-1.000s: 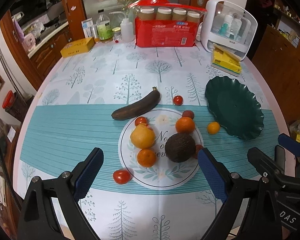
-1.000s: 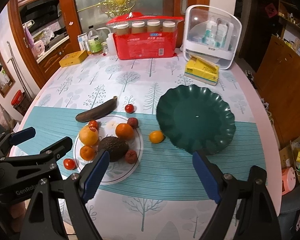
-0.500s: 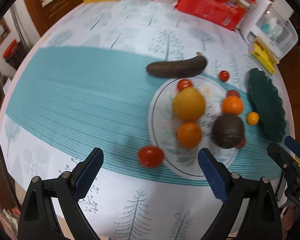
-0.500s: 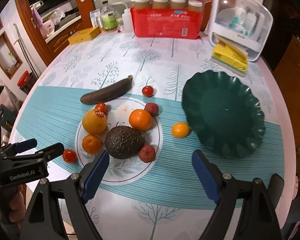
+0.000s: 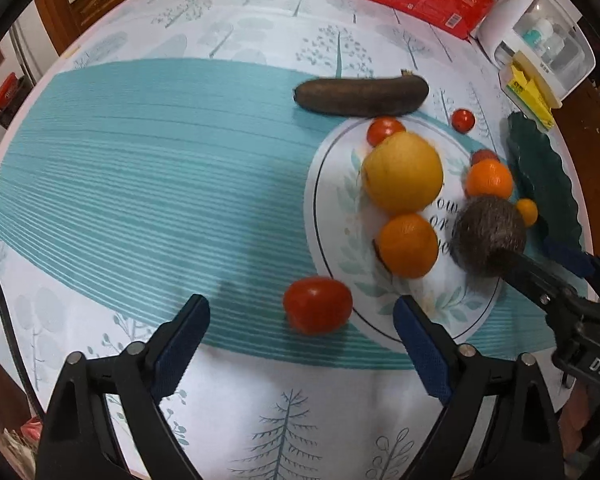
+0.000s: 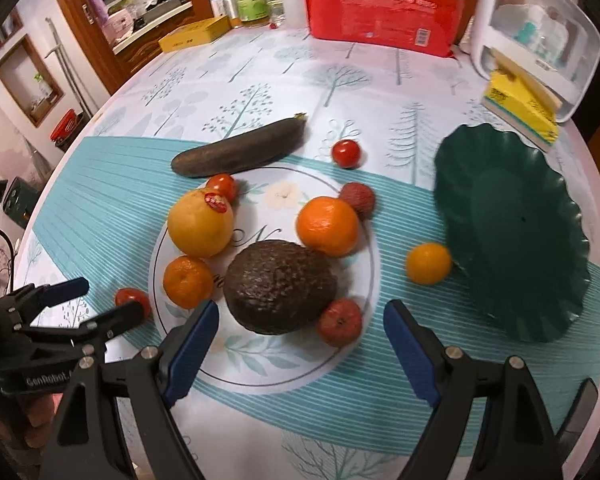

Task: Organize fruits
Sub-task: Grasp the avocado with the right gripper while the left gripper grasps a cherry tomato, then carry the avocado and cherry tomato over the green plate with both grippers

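Observation:
A white plate (image 6: 284, 372) holds a yellow grapefruit (image 6: 200, 224), two oranges (image 6: 328, 225), a dark avocado (image 6: 280, 286) and small red fruits. A red tomato (image 5: 317, 305) lies on the cloth just left of the plate (image 5: 332, 208), between the fingers of my open left gripper (image 5: 302, 328). My right gripper (image 6: 300, 332) is open, low over the plate's near edge, with the avocado just ahead. A dark banana (image 6: 238, 148), a tomato (image 6: 345, 153) and a small orange (image 6: 428, 263) lie on the cloth. The green dish (image 6: 512, 232) is empty.
At the table's back stand a red package (image 6: 384, 12) with jars, a white organizer box (image 6: 536, 36), a yellow pack (image 6: 520, 108), bottles and a yellow box (image 6: 194, 34). The left gripper shows at the right wrist view's left edge (image 6: 72, 308).
Both grippers have dropped closer to the table. The left one has moved in on the loose tomato; the right one has moved toward the avocado on the plate. Both jaws stay open.

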